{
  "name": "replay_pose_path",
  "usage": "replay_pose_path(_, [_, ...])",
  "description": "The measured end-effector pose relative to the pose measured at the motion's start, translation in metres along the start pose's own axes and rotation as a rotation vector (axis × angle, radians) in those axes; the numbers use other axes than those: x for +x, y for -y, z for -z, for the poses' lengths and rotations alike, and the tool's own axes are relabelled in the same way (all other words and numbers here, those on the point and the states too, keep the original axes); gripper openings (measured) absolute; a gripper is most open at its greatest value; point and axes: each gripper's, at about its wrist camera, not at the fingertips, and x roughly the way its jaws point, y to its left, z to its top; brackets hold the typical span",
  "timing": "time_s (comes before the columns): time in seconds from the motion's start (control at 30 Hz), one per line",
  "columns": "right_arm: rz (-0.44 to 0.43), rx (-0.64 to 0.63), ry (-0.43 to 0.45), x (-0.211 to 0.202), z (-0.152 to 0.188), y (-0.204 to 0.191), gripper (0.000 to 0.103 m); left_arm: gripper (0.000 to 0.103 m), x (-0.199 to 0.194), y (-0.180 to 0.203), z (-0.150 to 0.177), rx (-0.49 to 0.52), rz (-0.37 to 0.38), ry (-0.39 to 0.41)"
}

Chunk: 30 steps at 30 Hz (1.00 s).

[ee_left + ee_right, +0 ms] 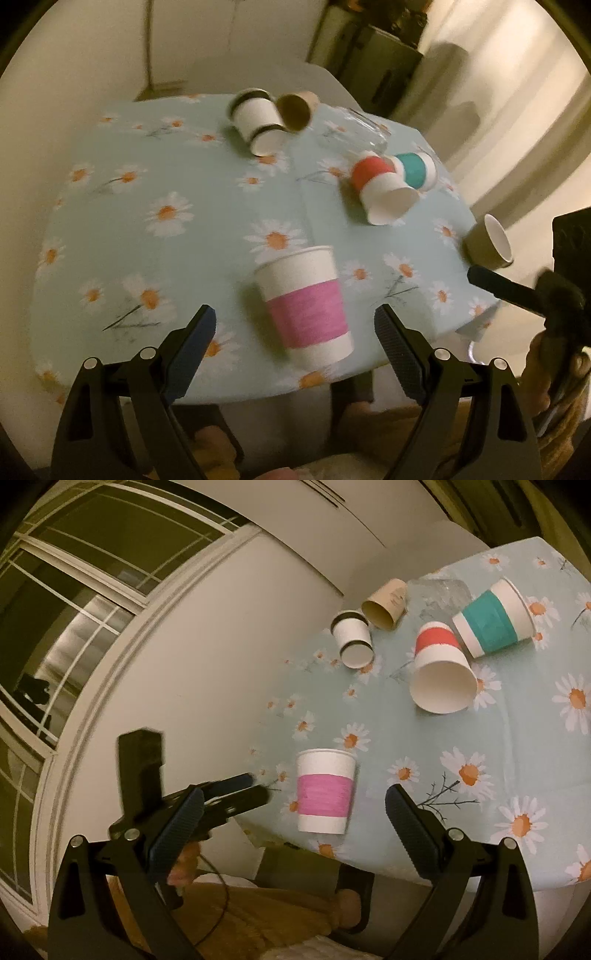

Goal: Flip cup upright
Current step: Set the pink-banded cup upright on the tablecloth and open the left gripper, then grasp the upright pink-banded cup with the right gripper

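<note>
A white paper cup with a pink band (pixel 304 306) stands upright near the table's front edge; it also shows in the right wrist view (pixel 324 792). My left gripper (pixel 295 325) is open, its fingers either side of the cup and short of it, not touching. My right gripper (pixel 295 808) is open and empty, just in front of the same cup. A red-banded cup (pixel 382 192) (pixel 441 672), a teal-banded cup (pixel 415 170) (pixel 493 618), a black-banded cup (pixel 256 122) (pixel 352 638) and a brown cup (pixel 295 110) (pixel 384 603) lie on their sides.
The table has a light blue daisy cloth (pixel 147 221) (pixel 517 738). A clear glass (pixel 354 133) (pixel 439 590) lies at the back. A small brown cup (pixel 487 242) lies at the right edge. The other gripper's finger (pixel 498 286) (pixel 236 794) shows in each view. A wall and window stand behind.
</note>
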Motion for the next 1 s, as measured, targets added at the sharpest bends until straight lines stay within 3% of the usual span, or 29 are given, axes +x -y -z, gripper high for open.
replay_pose_path(0.07, [0.023,0.004,-0.005,0.005,0.001,0.002,0.098,0.085,-0.006,-0.004,0.007,-0.003,-0.008,0.013])
replay_pose_path(0.2, [0.066,0.002,-0.031,0.019,0.004,0.002,0.098,0.085,-0.014,-0.014,0.023,-0.028,0.067,0.029])
replay_pose_path(0.47, [0.193,-0.092,-0.061,0.051,0.005,-0.022,0.098,0.085,-0.013,-0.027,0.049,0.005,0.030,0.042])
replay_pose_path(0.73, [0.322,-0.141,-0.196,0.107,0.002,-0.035,0.098,0.085,-0.011,-0.054,0.058,-0.042,0.043,0.019])
replay_pose_path(1.0, [0.413,-0.164,-0.285,0.148,-0.012,-0.044,0.094,0.085,-0.010,-0.066,0.058,-0.051,0.003,0.017])
